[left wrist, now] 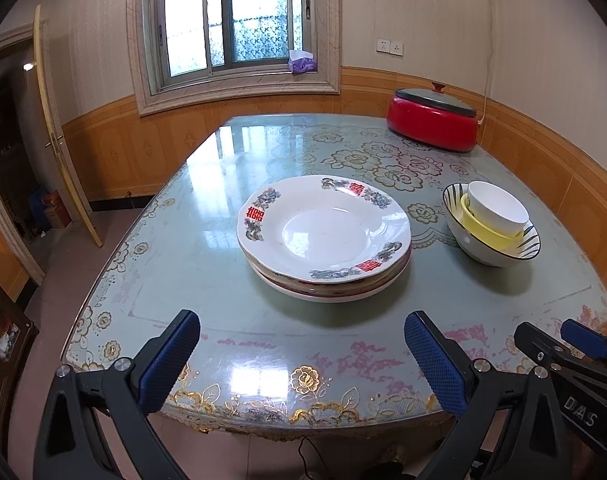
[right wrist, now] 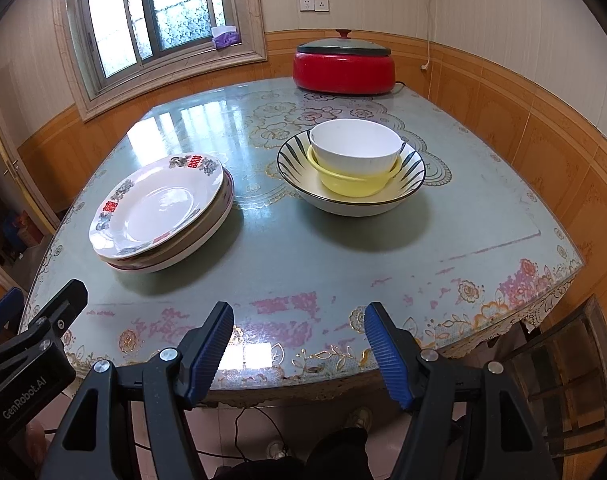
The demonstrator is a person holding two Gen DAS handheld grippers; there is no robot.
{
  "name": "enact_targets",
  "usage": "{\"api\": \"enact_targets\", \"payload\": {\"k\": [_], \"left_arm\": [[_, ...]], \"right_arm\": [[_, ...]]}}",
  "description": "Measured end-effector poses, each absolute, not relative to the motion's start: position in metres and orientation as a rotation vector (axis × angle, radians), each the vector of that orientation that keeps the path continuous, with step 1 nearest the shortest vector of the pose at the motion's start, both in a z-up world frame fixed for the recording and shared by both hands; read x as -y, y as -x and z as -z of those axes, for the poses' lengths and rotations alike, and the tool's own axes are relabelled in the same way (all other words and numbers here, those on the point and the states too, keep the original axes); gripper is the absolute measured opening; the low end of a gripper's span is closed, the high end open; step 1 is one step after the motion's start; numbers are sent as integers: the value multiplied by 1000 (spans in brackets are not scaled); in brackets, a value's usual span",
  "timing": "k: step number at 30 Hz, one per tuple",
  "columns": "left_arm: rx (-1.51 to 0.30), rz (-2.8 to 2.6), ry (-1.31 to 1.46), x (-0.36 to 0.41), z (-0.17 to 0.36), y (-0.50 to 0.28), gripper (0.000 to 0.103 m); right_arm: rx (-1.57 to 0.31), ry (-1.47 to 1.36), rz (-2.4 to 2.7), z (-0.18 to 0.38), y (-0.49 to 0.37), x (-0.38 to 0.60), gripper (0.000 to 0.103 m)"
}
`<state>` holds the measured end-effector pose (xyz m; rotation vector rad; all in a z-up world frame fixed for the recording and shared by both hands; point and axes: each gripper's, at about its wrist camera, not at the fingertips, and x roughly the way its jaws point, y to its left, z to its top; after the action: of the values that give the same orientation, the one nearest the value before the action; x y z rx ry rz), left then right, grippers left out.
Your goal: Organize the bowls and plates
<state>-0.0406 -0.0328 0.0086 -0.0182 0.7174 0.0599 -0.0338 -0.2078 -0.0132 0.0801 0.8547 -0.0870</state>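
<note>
Both sets of open jaws hover short of the plate stack [left wrist: 324,240] and nested bowls [right wrist: 351,172].

Plate stack [right wrist: 159,216] left of 3 nested bowls [right wrist: 351,172]; cooker [right wrist: 343,66] behind, probably plugged in.

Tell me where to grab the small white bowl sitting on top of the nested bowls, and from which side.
Grip the white bowl by its rim, one finger inside and one outside, coming from above on the near side. It stands upright and proud of the yellow bowl, so its upper wall is exposed; lower down it is nested and blocked by the striped bowl.
</note>
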Motion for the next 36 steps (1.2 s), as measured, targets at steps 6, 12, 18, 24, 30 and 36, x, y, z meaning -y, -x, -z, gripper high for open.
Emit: {"api": "enact_targets", "payload": {"k": [6, 12, 18, 24, 30, 36], "left_arm": [[-722, -60, 16, 33, -7, 37, 103], [-723, -59, 16, 32, -7, 35, 103], [-723, -56, 15, 32, -7, 34, 103], [-723, -55, 14, 32, -7, 33, 103], [-723, -53, 14, 32, -7, 33, 103], [-723, -52, 13, 32, -7, 32, 103]], "right_arm": [[-860, -81, 89, 14, 31, 208, 69], [-865, -80, 89, 15, 29, 207, 69], [-868, -77, 91, 15, 27, 206, 69], [-870, -76, 90, 15, 25, 205, 69], [-873, -77, 93, 15, 25, 205, 69], [-869, -78, 97, 14, 25, 205, 69]]}}
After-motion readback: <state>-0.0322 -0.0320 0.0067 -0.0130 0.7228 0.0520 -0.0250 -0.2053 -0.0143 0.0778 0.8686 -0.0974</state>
